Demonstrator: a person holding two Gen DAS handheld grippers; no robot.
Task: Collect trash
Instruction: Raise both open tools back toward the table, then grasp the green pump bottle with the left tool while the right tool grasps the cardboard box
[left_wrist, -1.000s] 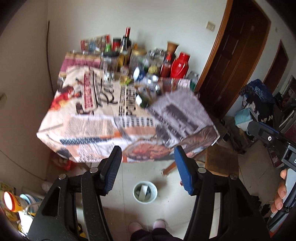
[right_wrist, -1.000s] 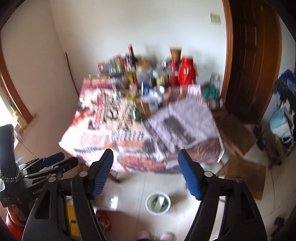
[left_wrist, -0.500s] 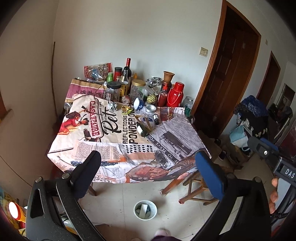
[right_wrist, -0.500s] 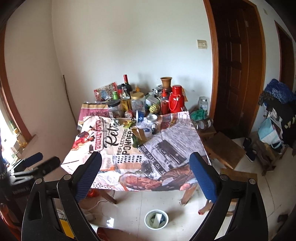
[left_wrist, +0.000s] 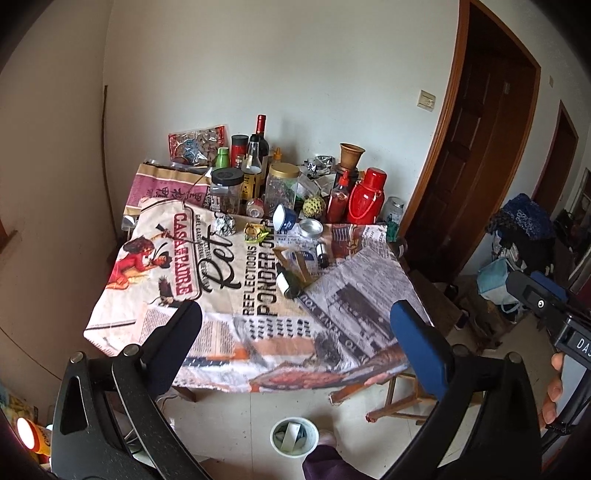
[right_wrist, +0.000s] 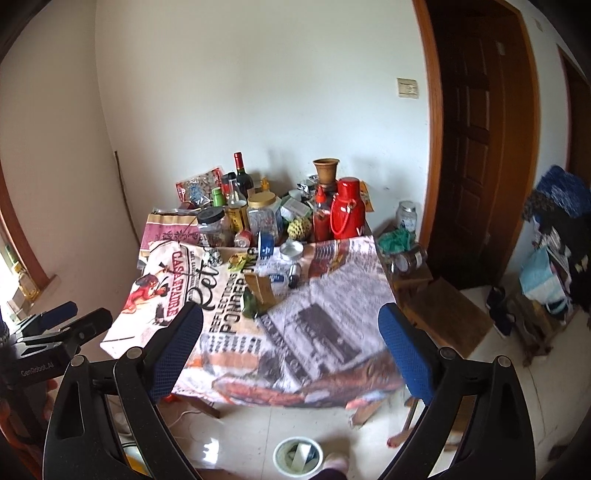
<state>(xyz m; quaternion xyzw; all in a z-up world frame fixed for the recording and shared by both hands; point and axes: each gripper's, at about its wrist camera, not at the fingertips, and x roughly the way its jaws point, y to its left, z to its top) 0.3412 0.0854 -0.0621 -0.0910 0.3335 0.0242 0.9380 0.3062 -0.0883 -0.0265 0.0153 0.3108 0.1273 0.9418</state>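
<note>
Left tool (left_wrist: 295, 325): wide open, holds nothing, up in the air in front of the surface.
Right tool (right_wrist: 291, 325): wide open too, holds nothing, also in front of the surface.
Surface (left_wrist: 369, 325): covered with a cloth full of print and pictures.
Foil ball (left_wrist: 225, 224): crumpled, on the cloth near the jars.
Wrapper (left_wrist: 256, 232): yellow-green, just right of the foil ball.
Green bottle (left_wrist: 290, 283): lying on its side near the middle of the cloth.
Card (left_wrist: 295, 264): brown, folded, touching the green bottle.
Jars and bottles (left_wrist: 282, 184): crowded at the back by the wall.
Red flask (left_wrist: 367, 201): stands at the back right.
Bin (left_wrist: 294, 436): small, white, on the floor below the front edge, with paper in it.
</note>
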